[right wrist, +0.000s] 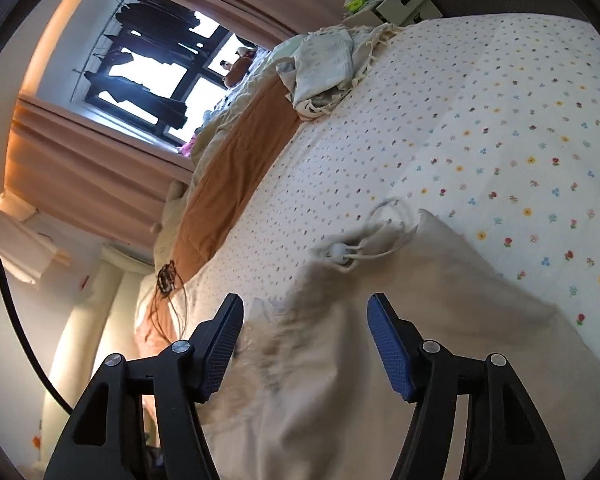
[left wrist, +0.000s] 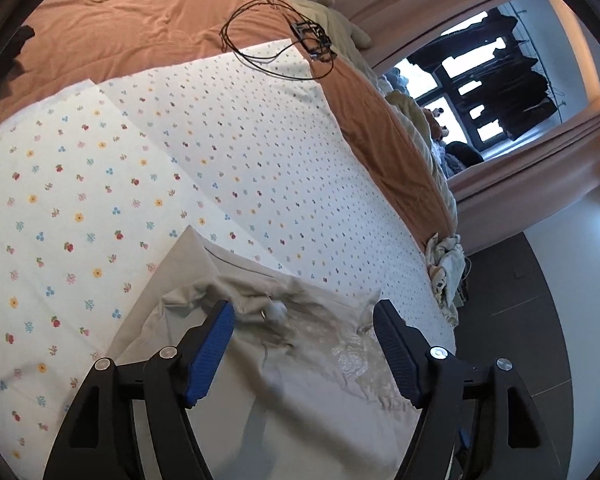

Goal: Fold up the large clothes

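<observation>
Left gripper (left wrist: 304,312), right gripper (right wrist: 305,306): jaws spread, empty, above rumpled beige garment (left wrist: 300,368) with drawcord, near floral bed sheet's (left wrist: 220,140) edge.

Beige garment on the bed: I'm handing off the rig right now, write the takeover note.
Left gripper: open, holding nothing, above the beige garment.
Right gripper: open, empty, above the same garment near its drawstring.
Garment lies on the floral sheet at the bed's near edge, partly folded, its edges blurred.
Done: garment laid down and released.
Left: regrip, finish the folds, smooth flat.
</observation>
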{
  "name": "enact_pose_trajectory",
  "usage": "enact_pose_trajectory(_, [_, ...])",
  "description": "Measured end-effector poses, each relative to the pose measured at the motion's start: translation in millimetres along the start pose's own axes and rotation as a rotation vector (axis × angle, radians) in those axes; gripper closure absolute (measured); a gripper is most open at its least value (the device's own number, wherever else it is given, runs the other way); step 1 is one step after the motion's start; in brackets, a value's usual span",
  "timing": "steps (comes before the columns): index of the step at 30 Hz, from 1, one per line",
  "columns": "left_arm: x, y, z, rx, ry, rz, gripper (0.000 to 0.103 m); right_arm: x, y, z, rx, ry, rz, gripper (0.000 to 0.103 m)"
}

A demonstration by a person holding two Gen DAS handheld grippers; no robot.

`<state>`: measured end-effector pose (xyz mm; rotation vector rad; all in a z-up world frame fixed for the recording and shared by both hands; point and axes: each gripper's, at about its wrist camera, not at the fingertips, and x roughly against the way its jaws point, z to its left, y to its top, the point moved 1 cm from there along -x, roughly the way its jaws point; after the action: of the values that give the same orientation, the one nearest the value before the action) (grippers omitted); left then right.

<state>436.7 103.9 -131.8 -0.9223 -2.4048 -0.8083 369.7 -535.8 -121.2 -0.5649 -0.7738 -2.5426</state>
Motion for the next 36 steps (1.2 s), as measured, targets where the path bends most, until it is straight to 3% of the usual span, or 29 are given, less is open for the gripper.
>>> enact_pose_trajectory(17, [102.6,-40.3,43.0,0.064,0.088,-0.1,0.03,-13.1,-48.1,87.5,0.225,-0.03,0.119,0.038])
enact_pose_trajectory(26, [126.0,-68.3,59.8,0.1,0.107,-0.106,0.03,-55.9,-88.0,130.5,0.372,-0.074,0.266,0.038])
enact_pose_trajectory(36, [136.6,-93.6,97.3,0.176,0.147,-0.112,0.03,-108.8,-135.4,156.9,0.551,-0.184,0.414,0.054])
